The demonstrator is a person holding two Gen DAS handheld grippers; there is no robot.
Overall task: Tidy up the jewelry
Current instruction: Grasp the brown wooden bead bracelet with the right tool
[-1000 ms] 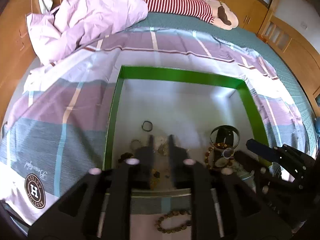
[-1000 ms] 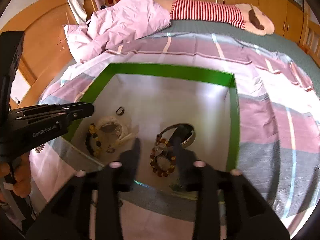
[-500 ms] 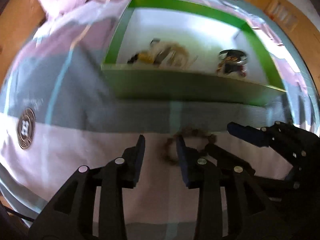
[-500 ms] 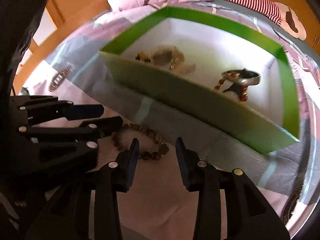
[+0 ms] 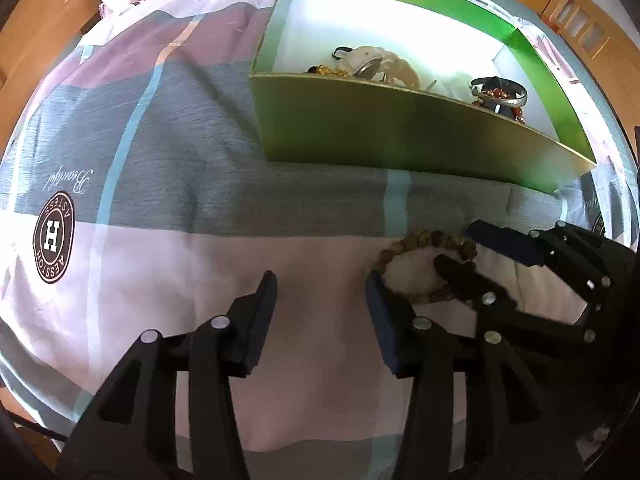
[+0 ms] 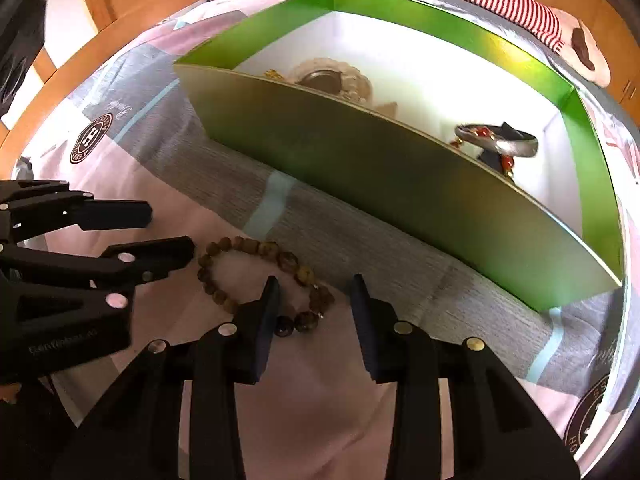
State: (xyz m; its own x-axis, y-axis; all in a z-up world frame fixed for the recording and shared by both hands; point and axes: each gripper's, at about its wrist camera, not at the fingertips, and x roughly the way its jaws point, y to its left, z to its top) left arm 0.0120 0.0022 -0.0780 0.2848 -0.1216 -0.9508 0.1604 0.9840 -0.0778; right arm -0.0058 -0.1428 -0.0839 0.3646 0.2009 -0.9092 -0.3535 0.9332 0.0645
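Brown beaded bracelet (image 6: 260, 276) lying flat on the bedsheet (image 5: 160, 184), outside the green box (image 6: 360, 168) and just short of its near wall. Right gripper (image 6: 314, 300) open, fingers apart and empty, left fingertip (image 6: 269, 300) resting over the near side of the loop, a few beads showing in the gap between the two fingers. Left gripper (image 5: 320, 296) likewise open and empty, fingers apart, the bracelet (image 5: 424, 264) just off its right fingertip (image 5: 376, 292). Probably light and limp: round beads on a cord, likely to sag into a hanging loop once lifted and to roll or slip out of a shallow pinch. Best taken across one strand of the loop, pads closing on two or three beads rather than on the bare middle of the ring. Soft sheet underneath, so a fingertip pressing down may sink and drag cloth along. Hard beads, not likely fragile, though the cord might stretch if pulled. Inside the box, a silver bangle (image 6: 498, 142) with red beads (image 6: 482, 133) beyond the right fingertip, a pale heap of jewelry (image 6: 332, 78) farther left.
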